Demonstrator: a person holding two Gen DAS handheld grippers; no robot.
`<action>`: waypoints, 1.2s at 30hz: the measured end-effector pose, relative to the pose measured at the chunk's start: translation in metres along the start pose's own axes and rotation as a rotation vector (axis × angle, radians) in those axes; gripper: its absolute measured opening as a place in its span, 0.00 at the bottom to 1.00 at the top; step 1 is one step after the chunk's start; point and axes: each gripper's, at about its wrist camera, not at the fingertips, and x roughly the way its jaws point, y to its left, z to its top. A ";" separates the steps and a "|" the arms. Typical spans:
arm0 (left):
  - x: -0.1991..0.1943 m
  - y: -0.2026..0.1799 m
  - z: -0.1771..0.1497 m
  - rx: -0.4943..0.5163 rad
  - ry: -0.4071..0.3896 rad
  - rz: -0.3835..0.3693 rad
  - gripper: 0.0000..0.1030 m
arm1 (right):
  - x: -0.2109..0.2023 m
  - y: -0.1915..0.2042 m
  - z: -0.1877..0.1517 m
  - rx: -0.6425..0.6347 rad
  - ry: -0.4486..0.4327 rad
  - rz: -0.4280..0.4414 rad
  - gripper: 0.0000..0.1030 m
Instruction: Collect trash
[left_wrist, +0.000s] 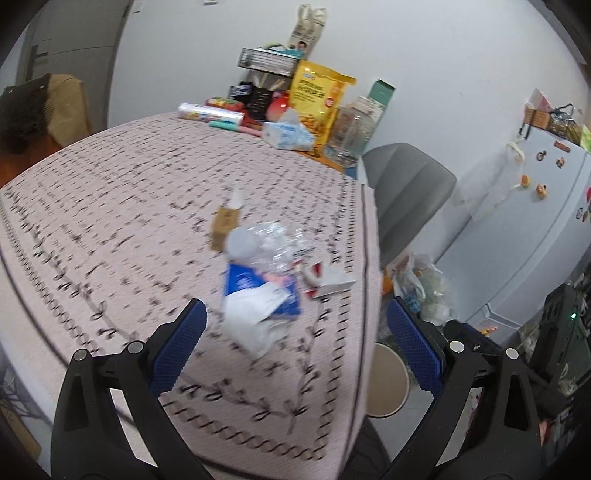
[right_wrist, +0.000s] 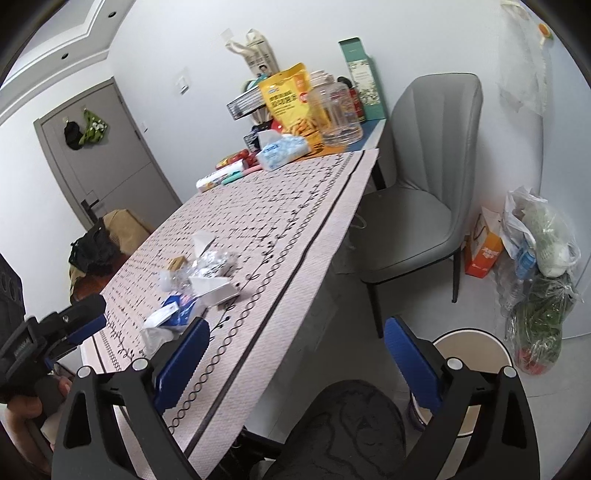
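The trash pile (left_wrist: 266, 273), blurred, lies on the patterned tablecloth (left_wrist: 110, 221) near its edge; individual pieces are hard to identify. The left gripper (left_wrist: 295, 350) and right gripper (right_wrist: 295, 354) gape wide, empty. The bin (right_wrist: 476, 354) is partly hidden.

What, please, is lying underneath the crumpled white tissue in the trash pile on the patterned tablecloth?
The crumpled white tissue lies partly on a flat blue-and-white wrapper, which sticks out behind it. Its near end seems to rest on the patterned tablecloth. Whatever else it covers is hidden.
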 end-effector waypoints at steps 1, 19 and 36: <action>-0.001 0.004 -0.002 -0.007 0.002 0.003 0.94 | 0.001 0.003 -0.002 -0.006 0.004 0.003 0.91; 0.021 0.039 -0.025 -0.067 0.081 0.025 0.94 | 0.018 0.028 -0.019 -0.055 0.060 0.043 0.89; 0.074 0.022 -0.010 -0.005 0.170 0.035 0.56 | 0.031 0.020 -0.014 -0.055 0.087 0.006 0.88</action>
